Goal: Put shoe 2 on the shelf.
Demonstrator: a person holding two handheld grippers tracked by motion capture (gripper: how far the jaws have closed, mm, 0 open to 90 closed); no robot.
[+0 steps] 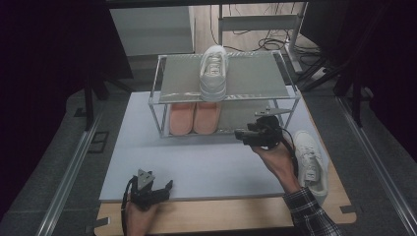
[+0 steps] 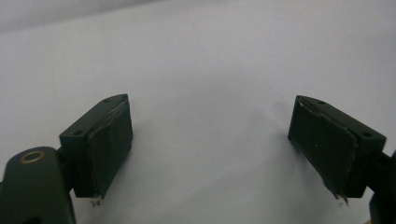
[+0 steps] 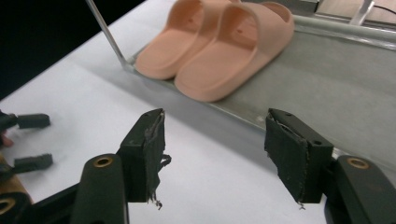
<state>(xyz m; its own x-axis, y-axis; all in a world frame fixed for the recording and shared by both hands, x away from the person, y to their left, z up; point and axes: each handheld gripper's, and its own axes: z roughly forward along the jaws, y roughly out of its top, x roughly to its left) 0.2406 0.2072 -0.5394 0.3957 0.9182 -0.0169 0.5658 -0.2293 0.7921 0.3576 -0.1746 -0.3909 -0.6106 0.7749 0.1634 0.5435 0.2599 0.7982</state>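
White lace-up sneaker point(image 1: 311, 162) on surface, right: approach with right tool point(image 1: 244, 134), jaws apart, empty; grip mid-body, lift level.

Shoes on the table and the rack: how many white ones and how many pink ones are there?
White sneakers: 2, one on the rack's top shelf and one on the table
Pink slippers: 2, on the bottom shelf
Total: 4

A wooden table point(image 1: 221, 216) carries a pale lilac-white board point(image 1: 206, 162), on which stands a two-tier metal-framed shoe rack point(image 1: 290, 96). A white lace-up sneaker point(image 1: 311, 164) lies at the board's right edge, partly on the bare wood.
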